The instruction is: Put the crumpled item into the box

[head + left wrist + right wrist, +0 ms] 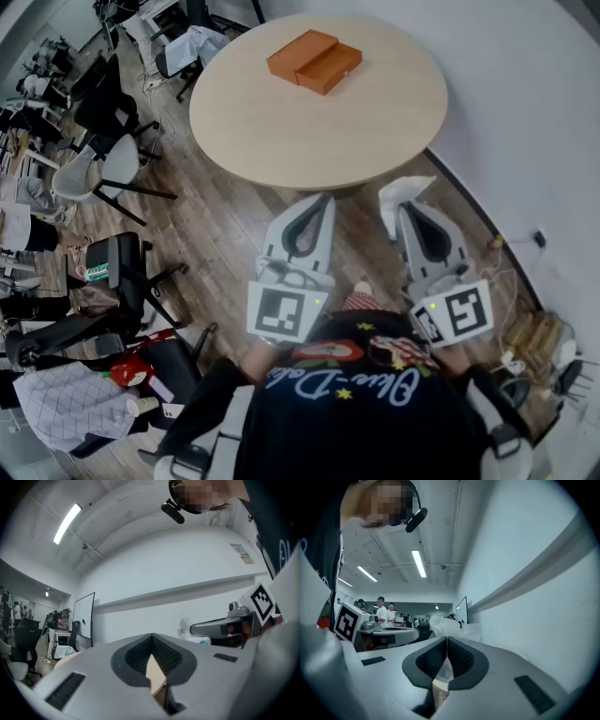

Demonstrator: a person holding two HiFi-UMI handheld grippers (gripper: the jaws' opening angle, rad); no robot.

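An orange box (314, 61) lies on the far side of the round wooden table (281, 131), its two parts side by side. Both grippers are held low over the floor, short of the table's near edge. My right gripper (405, 212) is shut on a white crumpled item (405, 191) that sticks out past its tips. The right gripper view shows that crumpled item (450, 626) bunched just beyond the closed tips of the right gripper (446, 639). My left gripper (323, 199) is shut with nothing in it; in its own view the left gripper (151, 635) has its jaws meeting.
Office chairs (112, 169) and clutter crowd the floor at the left. A white wall (525, 112) runs close along the right, with cables (525, 253) at its foot. People stand far off in the room (384, 611).
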